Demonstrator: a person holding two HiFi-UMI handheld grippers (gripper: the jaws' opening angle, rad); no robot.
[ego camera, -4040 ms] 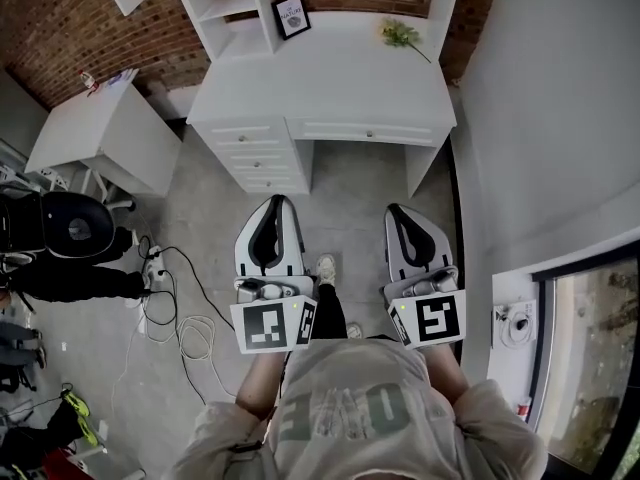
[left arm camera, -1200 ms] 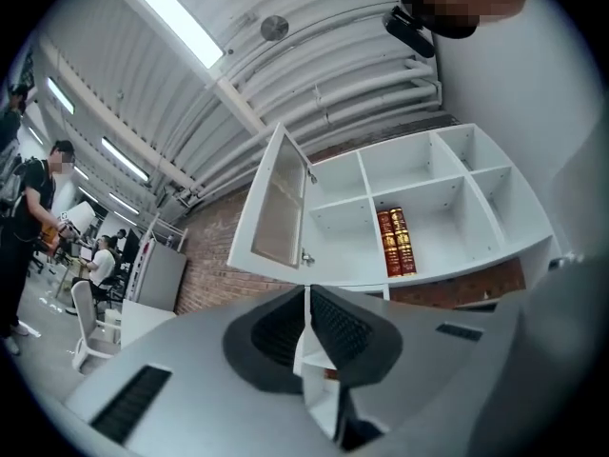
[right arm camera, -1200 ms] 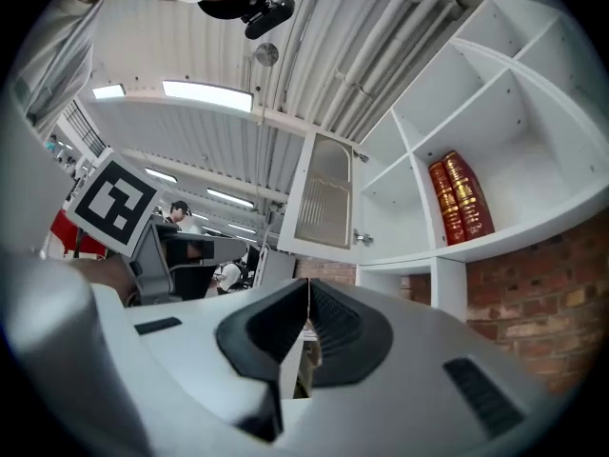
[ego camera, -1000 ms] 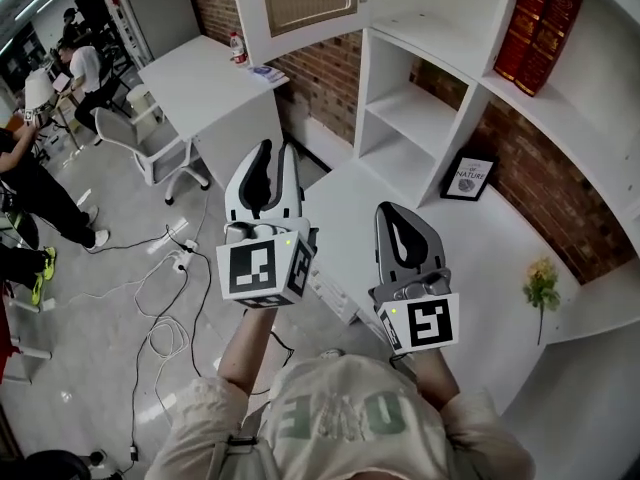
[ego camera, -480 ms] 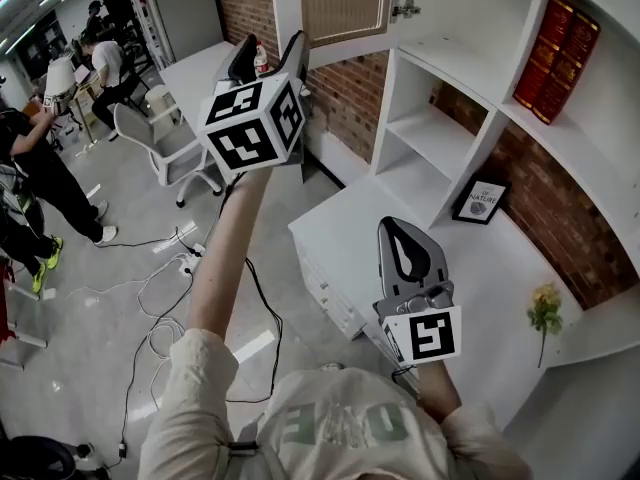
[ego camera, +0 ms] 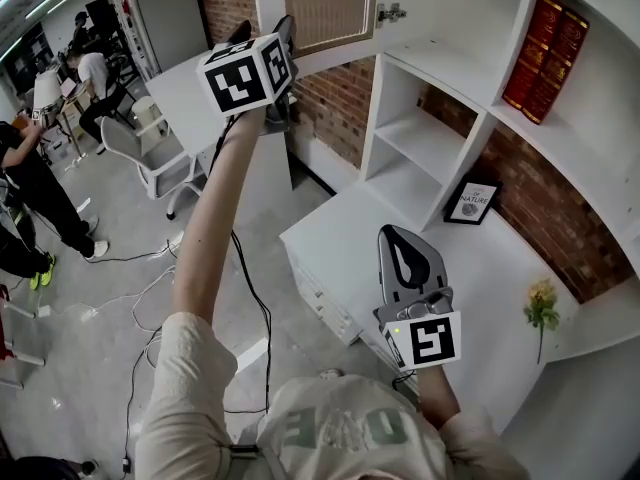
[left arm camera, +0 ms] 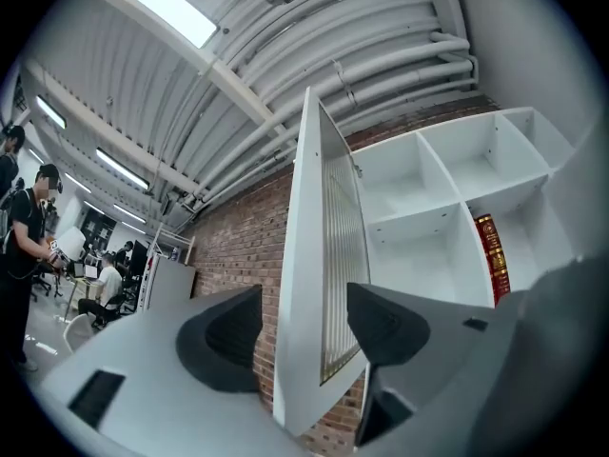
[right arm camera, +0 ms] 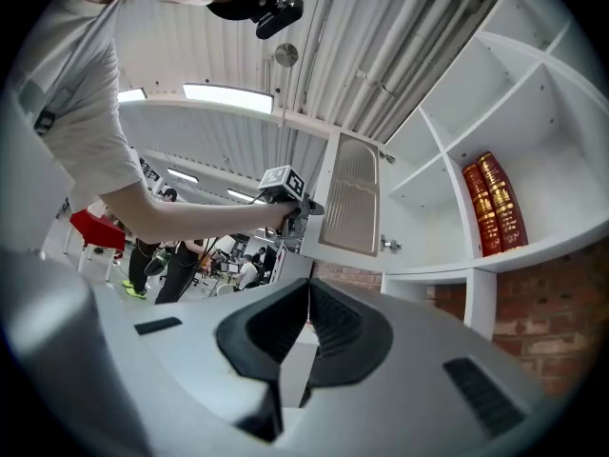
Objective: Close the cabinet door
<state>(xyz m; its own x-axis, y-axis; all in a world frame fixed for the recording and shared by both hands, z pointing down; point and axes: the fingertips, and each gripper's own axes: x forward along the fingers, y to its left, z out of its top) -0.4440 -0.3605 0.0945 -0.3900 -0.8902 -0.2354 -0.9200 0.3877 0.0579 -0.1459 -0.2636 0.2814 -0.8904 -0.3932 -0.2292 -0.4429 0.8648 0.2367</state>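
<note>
The cabinet door, a white frame round a ribbed panel, stands swung open from the top of the white shelf unit. My left gripper is raised at arm's length to the door's free edge. In the left gripper view the door runs edge-on between the wide jaws of the left gripper, and neither pad presses on it. My right gripper hangs low over the white desk, shut and empty. In the right gripper view the right gripper has its pads together, with the door far ahead.
Red books stand in an upper compartment. A framed picture and a yellow flower sit on the desk. To the left are a white table, a chair, cables on the floor and people.
My left gripper has risen from chest height up to the door's edge, and its jaws have opened wide around it. The right gripper has stayed in place, shut.
</note>
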